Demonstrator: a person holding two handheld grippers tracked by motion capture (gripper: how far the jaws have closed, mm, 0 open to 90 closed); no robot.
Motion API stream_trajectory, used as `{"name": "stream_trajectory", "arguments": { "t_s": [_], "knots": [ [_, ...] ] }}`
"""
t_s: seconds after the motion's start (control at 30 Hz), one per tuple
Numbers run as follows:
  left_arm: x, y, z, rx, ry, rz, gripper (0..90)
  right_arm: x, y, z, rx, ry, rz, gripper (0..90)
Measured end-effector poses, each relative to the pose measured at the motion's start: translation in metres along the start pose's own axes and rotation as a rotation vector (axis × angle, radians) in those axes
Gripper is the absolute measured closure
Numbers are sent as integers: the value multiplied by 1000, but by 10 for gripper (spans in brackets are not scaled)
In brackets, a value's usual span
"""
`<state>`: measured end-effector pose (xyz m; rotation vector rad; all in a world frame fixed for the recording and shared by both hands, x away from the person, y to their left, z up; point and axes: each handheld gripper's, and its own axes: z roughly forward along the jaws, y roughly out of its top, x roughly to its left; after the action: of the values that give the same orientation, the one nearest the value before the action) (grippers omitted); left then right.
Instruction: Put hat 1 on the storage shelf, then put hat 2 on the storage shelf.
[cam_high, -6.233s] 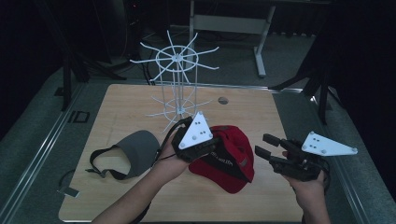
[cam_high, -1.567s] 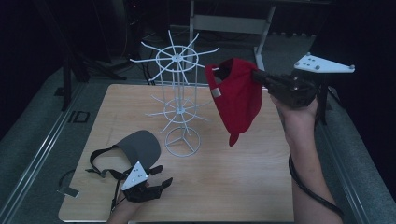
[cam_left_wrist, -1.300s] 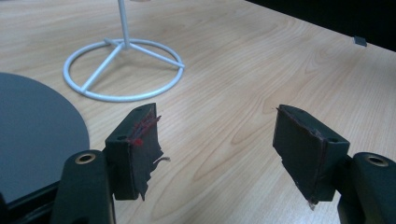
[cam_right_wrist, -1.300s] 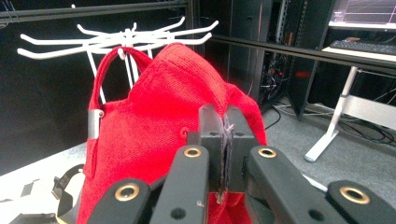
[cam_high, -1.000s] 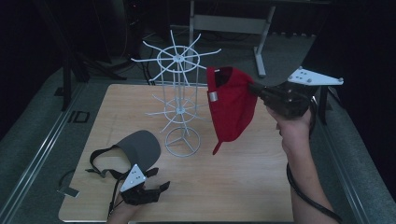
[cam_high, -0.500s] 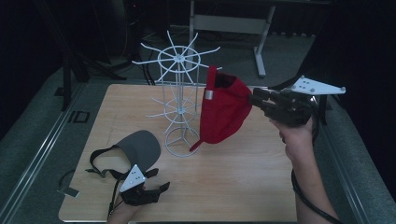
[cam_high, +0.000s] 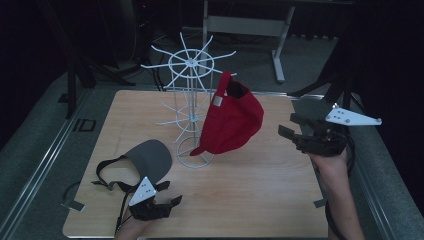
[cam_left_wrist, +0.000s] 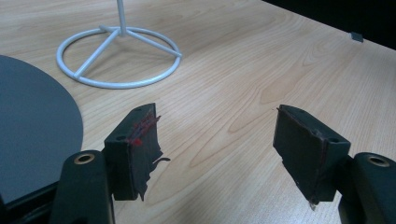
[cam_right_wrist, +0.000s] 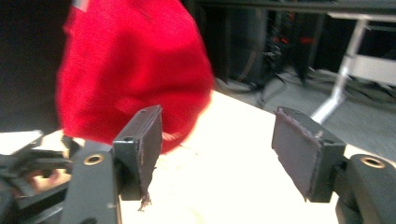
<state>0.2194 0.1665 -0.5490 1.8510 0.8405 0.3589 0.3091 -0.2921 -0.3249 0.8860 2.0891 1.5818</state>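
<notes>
**Two caps, one on the rack and one on the wood**

Two tools frame a pale wooden surface that carries a white wire rack with radiating spokes and a ring base. A red fabric baseball cap hangs from one of the rack's right-hand prongs by its back opening, crown facing right and brim pointing down toward the ring base, clear of the wood.

Right of the cap and apart from it, the right tool is held up above the surface edge by a hand whose forearm comes in from the bottom. Its jaws have just been opening and now stand spread with nothing between them; in the right gripper view the red cap sits blurred beyond the left jaw, with no pad on it.

Near the front edge, the left tool rests low over the wood, jaws spread and empty. Its own camera shows bare wood grain between the pads, the rack's ring base ahead, and part of a dark grey visor cap with black straps at the left edge. That grey cap lies flat on the surface, just left of the ring base and just behind the left tool.
</notes>
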Motion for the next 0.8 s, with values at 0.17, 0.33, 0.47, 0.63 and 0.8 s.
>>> {"name": "stream_trajectory", "arguments": {
  "t_s": [0.17, 0.33, 0.47, 0.63, 0.8],
  "knots": [
    [0, -1, 0, 1, 1, -3, 314, -8, -23, -2, 19, -42, 28, 287],
    [0, 0, -2, -4, 2, -3, 314, -16, -41, -1, 21, -39, 50, 197],
    [1, -1, -3, -2, 6, -4, 313, -25, -67, 0, 4, -31, 95, 151],
    [2, -2, -7, -13, -3, -11, 314, -29, -95, 5, 40, -61, 90, 153],
    [3, -3, -11, -6, 2, -1, 314, -32, -127, 10, 82, -90, 48, 150]
  ]
}}
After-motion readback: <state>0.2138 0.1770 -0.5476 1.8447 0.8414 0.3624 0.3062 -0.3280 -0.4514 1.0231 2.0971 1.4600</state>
